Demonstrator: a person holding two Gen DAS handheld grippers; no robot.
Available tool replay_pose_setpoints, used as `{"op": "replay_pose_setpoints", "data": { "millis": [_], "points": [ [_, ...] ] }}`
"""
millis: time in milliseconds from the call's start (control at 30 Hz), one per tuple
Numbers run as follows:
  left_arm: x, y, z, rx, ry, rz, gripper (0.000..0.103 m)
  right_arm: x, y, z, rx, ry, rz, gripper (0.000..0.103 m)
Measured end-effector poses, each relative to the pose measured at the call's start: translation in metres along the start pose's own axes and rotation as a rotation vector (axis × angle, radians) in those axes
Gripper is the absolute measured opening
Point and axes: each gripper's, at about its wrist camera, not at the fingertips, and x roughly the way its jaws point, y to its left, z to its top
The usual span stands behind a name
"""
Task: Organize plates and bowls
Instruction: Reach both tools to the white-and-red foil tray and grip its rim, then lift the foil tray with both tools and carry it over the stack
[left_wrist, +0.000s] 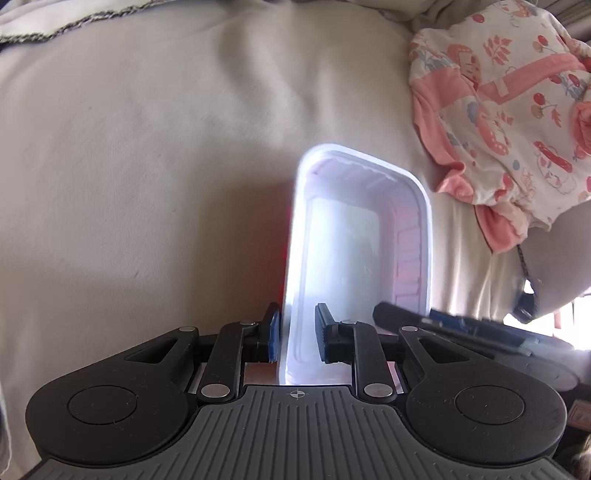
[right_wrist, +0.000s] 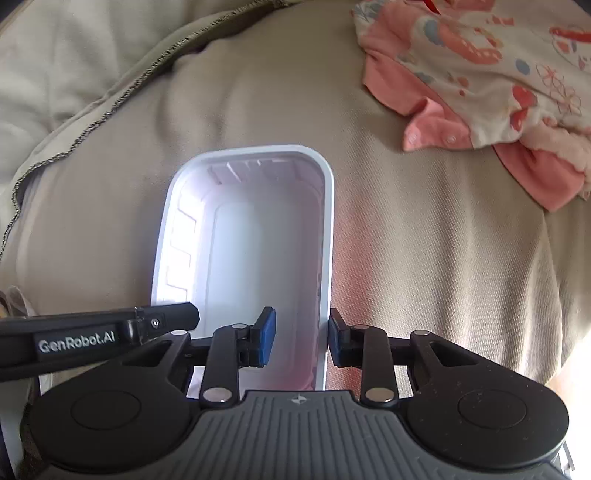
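White plastic tray (left_wrist: 354, 236), rectangular with rounded corners and empty, sits open side up on a beige cushion (left_wrist: 147, 184) with a corded seam along its far edge. Left gripper (left_wrist: 297, 336) straddles the tray's left long wall near the close end: one blue-padded finger (left_wrist: 274, 334) lies outside against the wall, the other stands inside the tray, apart from the wall, so the wall is not clamped. Right gripper (right_wrist: 302, 338) straddles the opposite long wall in the same manner: outer finger (right_wrist: 336, 338) just beside the rim, inner finger clear of it, no pinch visible. Each gripper's fingers reach into the other camera's view at the tray's near end. Pink and white printed garment (right_wrist: 480, 81) lies crumpled on the cushion beyond the tray, well apart from it.
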Motion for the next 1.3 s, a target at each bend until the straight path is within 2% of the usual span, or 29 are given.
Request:
{"op": "replay_pose_setpoints", "data": {
  "millis": [133, 333, 433, 533, 633, 767, 1033, 1167, 1300],
  "points": [
    [-0.026, 0.02, -0.018, -0.007, 0.006, -0.001, 0.022, -0.013, 0.02, -0.011, -0.049, 0.036, 0.049, 0.029],
    [-0.065, 0.054, -0.058, 0.041, -0.058, 0.118, 0.022, -0.017, 0.081, -0.037, -0.192, 0.059, 0.119, 0.03],
    [-0.08, 0.067, -0.079, 0.119, -0.125, 0.19, 0.022, -0.008, 0.103, -0.051, -0.251, 0.081, 0.196, 0.035],
    [-0.08, 0.084, -0.093, 0.098, -0.142, 0.165, 0.022, 0.003, 0.113, -0.064, -0.301, 0.071, 0.212, 0.038],
    [-0.072, 0.097, -0.099, 0.048, -0.148, 0.143, 0.022, 0.012, 0.114, -0.069, -0.269, 0.059, 0.222, 0.038],
    [-0.067, 0.104, -0.099, 0.025, -0.216, 0.118, 0.021, 0.016, 0.112, -0.07, -0.233, 0.018, 0.249, 0.041],
    [-0.069, 0.106, -0.108, 0.024, -0.31, 0.078, 0.021, 0.018, 0.101, -0.077, -0.272, -0.067, 0.276, 0.042],
    [-0.072, 0.107, -0.116, 0.002, -0.353, 0.087, 0.022, 0.019, 0.105, -0.081, -0.302, -0.105, 0.282, 0.046],
    [-0.079, 0.108, -0.13, -0.016, -0.359, 0.095, 0.023, 0.017, 0.113, -0.089, -0.32, -0.111, 0.271, 0.046]
  ]
}}
